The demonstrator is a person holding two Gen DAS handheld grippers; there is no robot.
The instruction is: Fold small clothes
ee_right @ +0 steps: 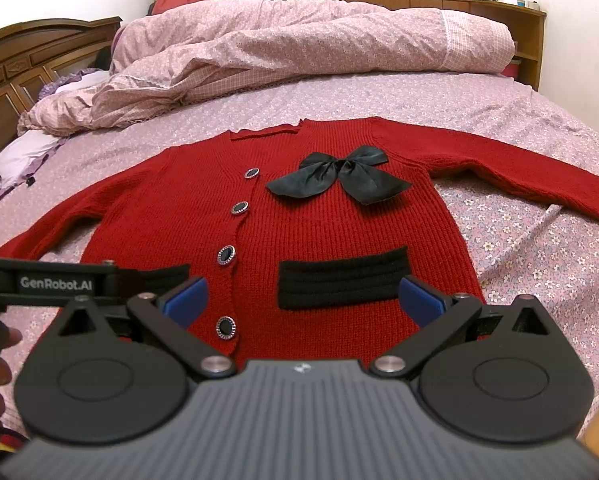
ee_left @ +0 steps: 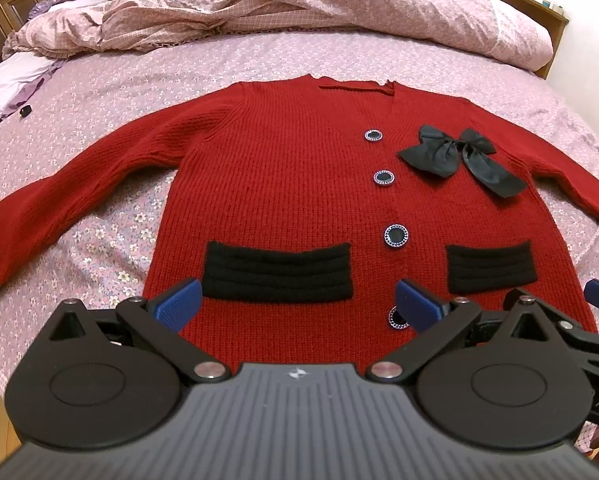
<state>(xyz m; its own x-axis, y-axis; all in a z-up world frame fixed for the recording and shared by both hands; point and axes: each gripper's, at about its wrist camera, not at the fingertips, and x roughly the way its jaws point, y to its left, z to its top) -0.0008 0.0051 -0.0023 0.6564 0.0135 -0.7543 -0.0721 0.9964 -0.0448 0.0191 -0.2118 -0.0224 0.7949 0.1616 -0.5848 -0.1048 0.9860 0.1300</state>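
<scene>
Left wrist view shows the red knitted cardigan with black pocket bands (ee_left: pixel 299 184) spread flat, front up, sleeves out toward the bed's side edges, probably so each sleeve can be folded inward first. Both grippers hover over its hem at the near edge of the pink flowered bedsheet (ee_left: pixel 111 232): the left gripper (ee_left: pixel 297 304) and right gripper (ee_right: pixel 303 300) each have their blue fingers wide apart, holding nothing. A black satin bow (ee_right: pixel 339 180) sits on the chest (it may bunch). A crumpled pink quilt (ee_right: pixel 299 40) lies along the far edge, by the wooden headboard (ee_right: pixel 27 52).
</scene>
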